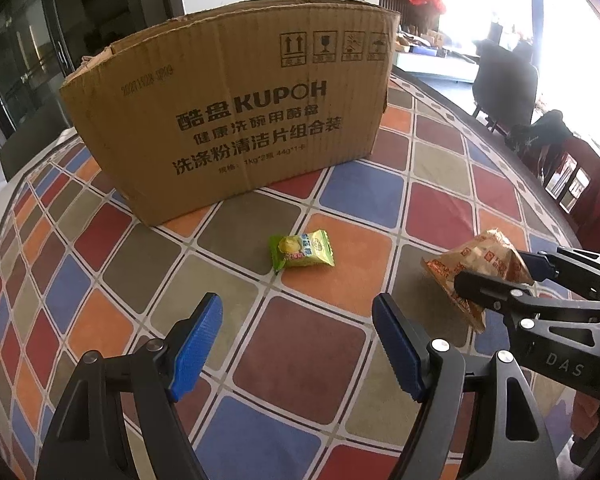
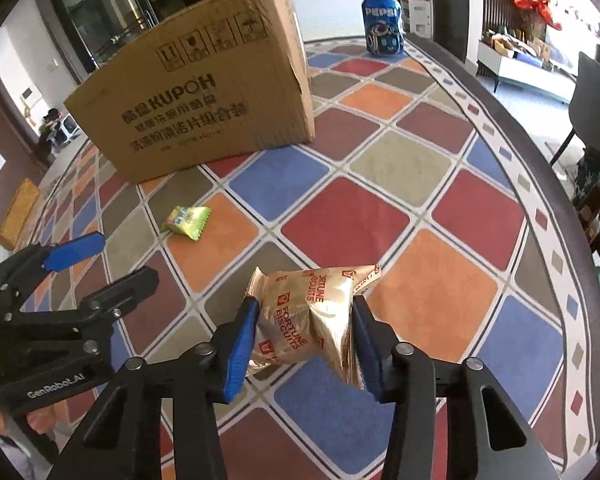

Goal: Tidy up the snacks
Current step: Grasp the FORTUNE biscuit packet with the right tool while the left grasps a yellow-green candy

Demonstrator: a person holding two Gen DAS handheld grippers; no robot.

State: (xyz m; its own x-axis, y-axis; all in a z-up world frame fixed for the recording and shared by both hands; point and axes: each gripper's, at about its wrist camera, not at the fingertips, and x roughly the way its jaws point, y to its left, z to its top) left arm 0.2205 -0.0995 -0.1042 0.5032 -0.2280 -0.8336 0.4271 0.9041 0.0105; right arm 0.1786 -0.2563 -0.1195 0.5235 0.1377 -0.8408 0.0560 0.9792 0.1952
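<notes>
A gold Fortune Biscuits packet (image 2: 300, 320) sits crumpled between the blue pads of my right gripper (image 2: 305, 301), which is shut on it just above the checkered tablecloth. The left wrist view has the same packet (image 1: 480, 260) at the right, in the right gripper (image 1: 496, 270). A small green snack packet (image 1: 302, 250) lies flat on the cloth ahead of my left gripper (image 1: 298, 304), which stands open and holds nothing. The green packet (image 2: 186, 222) lies left of the gold one. Behind both stands a brown KUPOH cardboard box (image 1: 236, 120), its inside hidden.
A blue Pepsi can (image 2: 382, 26) stands at the far side of the table, right of the cardboard box (image 2: 204, 92). The round table's dark edge (image 2: 540, 152) curves along the right, with dark chairs (image 1: 504, 80) beyond it.
</notes>
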